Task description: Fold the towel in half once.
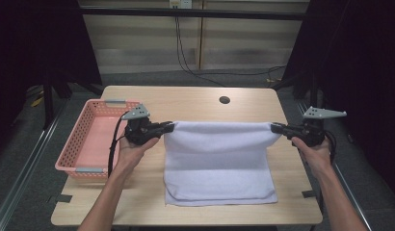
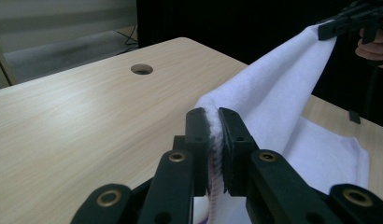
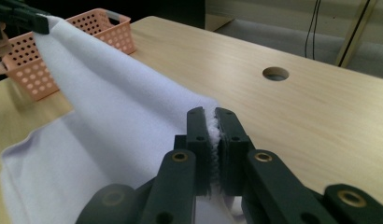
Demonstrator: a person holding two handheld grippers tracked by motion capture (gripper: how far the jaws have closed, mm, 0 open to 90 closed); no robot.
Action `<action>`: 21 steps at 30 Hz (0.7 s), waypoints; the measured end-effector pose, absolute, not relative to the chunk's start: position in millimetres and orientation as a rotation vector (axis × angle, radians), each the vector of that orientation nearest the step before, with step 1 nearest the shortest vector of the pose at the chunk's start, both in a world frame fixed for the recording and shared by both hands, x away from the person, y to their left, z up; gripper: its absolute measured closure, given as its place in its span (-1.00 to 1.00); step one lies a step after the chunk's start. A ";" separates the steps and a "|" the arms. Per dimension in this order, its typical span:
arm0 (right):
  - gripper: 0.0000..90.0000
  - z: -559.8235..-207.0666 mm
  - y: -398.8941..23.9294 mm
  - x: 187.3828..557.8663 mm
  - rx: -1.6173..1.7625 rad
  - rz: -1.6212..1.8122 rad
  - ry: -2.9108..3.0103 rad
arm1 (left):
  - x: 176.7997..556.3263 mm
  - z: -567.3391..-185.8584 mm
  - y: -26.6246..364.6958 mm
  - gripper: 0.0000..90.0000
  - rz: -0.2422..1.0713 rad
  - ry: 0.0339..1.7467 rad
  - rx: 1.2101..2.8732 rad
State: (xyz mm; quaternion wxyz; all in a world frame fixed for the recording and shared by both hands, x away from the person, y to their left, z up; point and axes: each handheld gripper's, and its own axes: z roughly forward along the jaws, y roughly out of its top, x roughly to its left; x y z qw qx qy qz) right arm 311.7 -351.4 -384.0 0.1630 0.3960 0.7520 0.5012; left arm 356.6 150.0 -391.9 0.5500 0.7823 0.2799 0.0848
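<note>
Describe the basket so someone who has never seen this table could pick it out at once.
Start at the light wooden table and go to its left edge. There, beside the white towel and the left gripper, sits the basket: pink, rectangular, with perforated walls and grey handles.

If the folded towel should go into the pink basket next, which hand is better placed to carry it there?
Probably the left. The left claw already pinches the towel corner right beside the pink basket, while the right claw holds the far corner, across the towel from it.

Each hand-held gripper [image 1: 169,127] [image 1: 276,127] pinches a corner of the white towel [image 1: 218,163] (lifted taut).
</note>
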 end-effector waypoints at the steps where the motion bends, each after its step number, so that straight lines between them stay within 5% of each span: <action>1: 0.89 -386.3 -351.4 306.5 1.123 1.433 2.156 | 352.2 -393.2 151.7 0.85 0.191 0.661 1.850; 9: 0.89 -398.0 -346.6 265.4 1.082 1.408 2.223 | 312.3 -411.3 160.6 0.85 0.159 0.687 1.890; 21: 0.79 -461.7 -339.5 215.6 1.154 1.299 2.401 | 263.6 -463.8 165.9 0.79 0.065 0.679 2.048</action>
